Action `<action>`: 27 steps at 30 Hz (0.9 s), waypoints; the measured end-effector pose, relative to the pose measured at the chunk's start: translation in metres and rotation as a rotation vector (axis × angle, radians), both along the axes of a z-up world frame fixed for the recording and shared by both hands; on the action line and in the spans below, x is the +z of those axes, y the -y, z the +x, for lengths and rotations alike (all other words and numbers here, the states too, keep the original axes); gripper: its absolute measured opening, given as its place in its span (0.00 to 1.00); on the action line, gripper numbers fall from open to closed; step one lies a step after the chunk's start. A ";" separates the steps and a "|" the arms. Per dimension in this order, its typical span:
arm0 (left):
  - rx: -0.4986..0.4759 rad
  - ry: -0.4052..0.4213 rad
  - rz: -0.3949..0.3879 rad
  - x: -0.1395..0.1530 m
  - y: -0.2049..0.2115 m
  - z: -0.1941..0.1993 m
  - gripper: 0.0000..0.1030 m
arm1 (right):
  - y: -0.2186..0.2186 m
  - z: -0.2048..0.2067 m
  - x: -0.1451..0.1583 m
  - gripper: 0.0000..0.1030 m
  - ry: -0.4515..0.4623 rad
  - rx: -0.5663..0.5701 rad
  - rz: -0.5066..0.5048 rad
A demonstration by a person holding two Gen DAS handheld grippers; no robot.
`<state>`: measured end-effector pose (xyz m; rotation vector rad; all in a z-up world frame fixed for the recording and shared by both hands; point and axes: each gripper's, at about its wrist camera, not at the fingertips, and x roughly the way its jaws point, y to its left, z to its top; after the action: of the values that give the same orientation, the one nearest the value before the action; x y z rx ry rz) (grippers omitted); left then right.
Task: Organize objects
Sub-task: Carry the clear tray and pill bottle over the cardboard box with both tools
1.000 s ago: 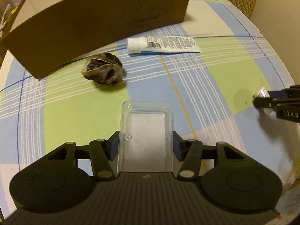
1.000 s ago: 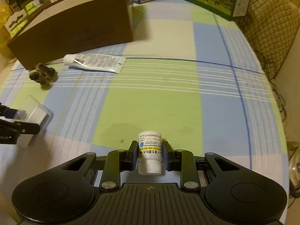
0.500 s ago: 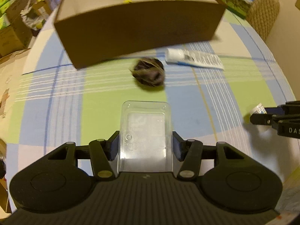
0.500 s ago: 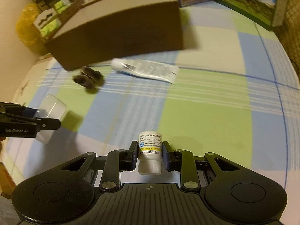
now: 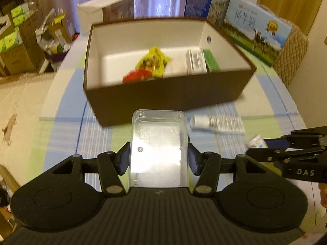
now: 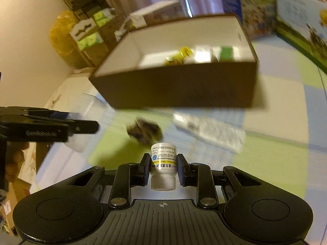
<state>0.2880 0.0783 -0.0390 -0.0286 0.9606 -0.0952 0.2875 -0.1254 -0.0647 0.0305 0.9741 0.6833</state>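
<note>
now we are in the carrying step, with both loads lifted clear of the checked tablecloth (image 5: 67,106) and headed for the open brown box (image 5: 163,100) at the far side of the table. our left gripper (image 5: 159,159) is pinching a clear plastic container (image 5: 158,149) across its long sides, the pads pressed flat against its walls, and the container's far edge points at the near wall of the box. our right gripper (image 6: 163,168) is clamped on a small white pill bottle (image 6: 163,161), held cap toward the camera with its printed label facing up; in the left wrist view it shows as a dark arm at the right edge with the bottle's end just visible. inside the box we see a yellow packet (image 5: 154,62), something red (image 5: 137,76) beside it, and a white and green carton (image 5: 201,61) toward the right, so the left half of the floor looks free. on the cloth in front of the box lie a white tube (image 5: 217,121) and a dark crumpled bundle (image 6: 144,131), both untouched. we judge the next move needs more height, so that both loads pass over the near wall rather than knock it, then a lowering into bare floor and a release one at a time. the two grippers sit close together, so we should keep them from crossing, and the slick container may slip if tilted.
</note>
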 end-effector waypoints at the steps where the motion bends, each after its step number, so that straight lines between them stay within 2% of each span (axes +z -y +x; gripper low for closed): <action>1: 0.001 0.011 -0.001 0.003 0.000 0.006 0.50 | -0.005 0.006 0.004 0.24 0.012 0.004 0.007; 7: 0.011 0.077 0.011 0.023 -0.007 0.043 0.50 | -0.032 0.045 0.027 0.24 0.084 0.024 0.056; 13: 0.033 0.105 0.027 0.029 -0.020 0.088 0.50 | -0.050 0.091 0.039 0.24 0.132 0.018 0.071; 19: 0.040 0.086 0.058 0.020 -0.029 0.140 0.50 | -0.061 0.144 0.042 0.24 0.174 -0.011 0.052; 27: 0.049 0.047 0.088 -0.006 -0.040 0.204 0.50 | -0.062 0.210 0.028 0.24 0.166 -0.084 -0.001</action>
<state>0.4923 0.1184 -0.0454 0.0310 0.9161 -0.0084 0.4976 -0.0633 -0.0364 0.0139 0.8089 0.5982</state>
